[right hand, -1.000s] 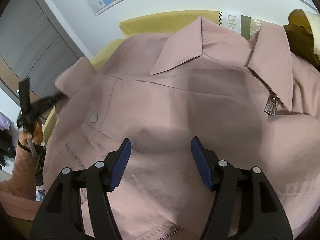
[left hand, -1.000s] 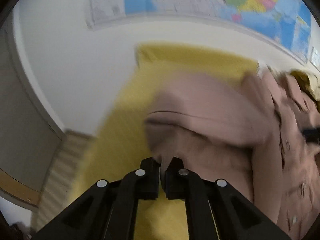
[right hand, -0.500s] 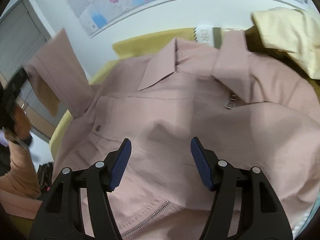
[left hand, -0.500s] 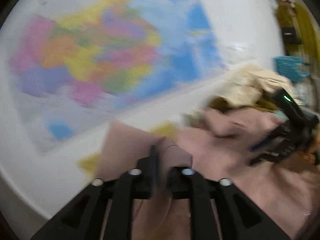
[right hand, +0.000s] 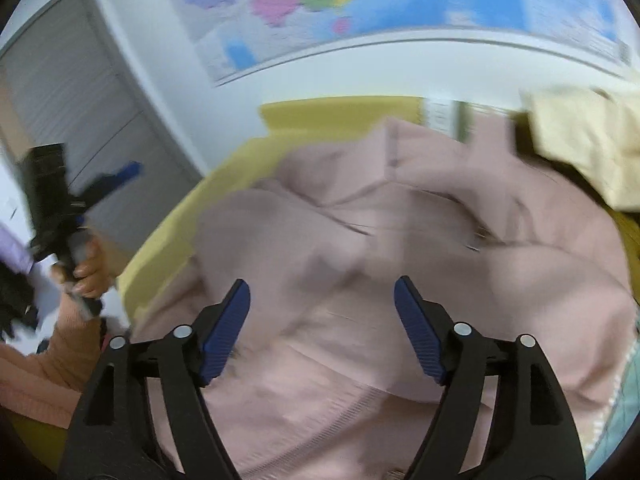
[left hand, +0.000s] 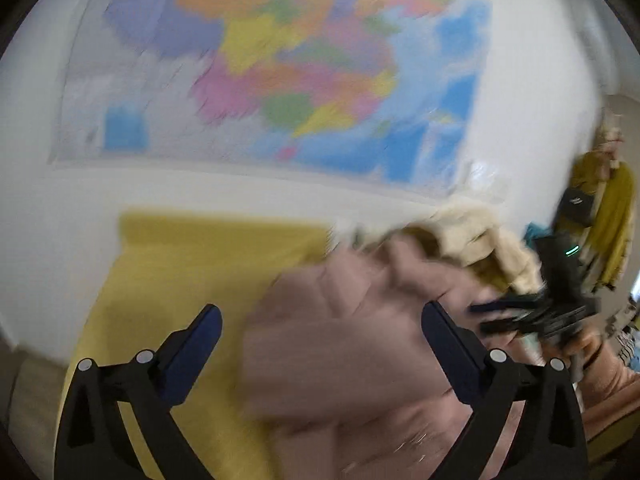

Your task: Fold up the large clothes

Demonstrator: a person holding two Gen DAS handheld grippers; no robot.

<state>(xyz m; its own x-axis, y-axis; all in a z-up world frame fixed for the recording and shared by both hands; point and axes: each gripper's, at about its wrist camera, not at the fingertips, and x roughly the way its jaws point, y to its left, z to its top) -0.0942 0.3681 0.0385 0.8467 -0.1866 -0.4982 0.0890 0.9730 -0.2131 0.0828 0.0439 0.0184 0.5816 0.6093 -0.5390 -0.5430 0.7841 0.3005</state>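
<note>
A pink jacket (right hand: 400, 240) lies spread on a yellow-covered table (right hand: 320, 116), collar toward the wall. In the left wrist view a blurred fold of its sleeve (left hand: 352, 344) hangs loose in the wide gap of my left gripper (left hand: 320, 318). The jaws are opening and neither pad touches the cloth. My right gripper (right hand: 322, 292) hovers over the jacket's middle, jaws also opening, with only the cloth lying beneath them. The right gripper also shows in the left wrist view at the far right (left hand: 494, 316).
A cream garment (right hand: 580, 140) is heaped at the jacket's right shoulder. A coloured map (left hand: 280, 80) hangs on the white wall behind the table. A grey door (right hand: 80, 100) stands at the left, near a person's hand (right hand: 86, 268) in a peach sleeve.
My left gripper was shut on the pink sleeve, carried it up and across, then opened wide and let it go. My right gripper rose and its jaws widened a little.
</note>
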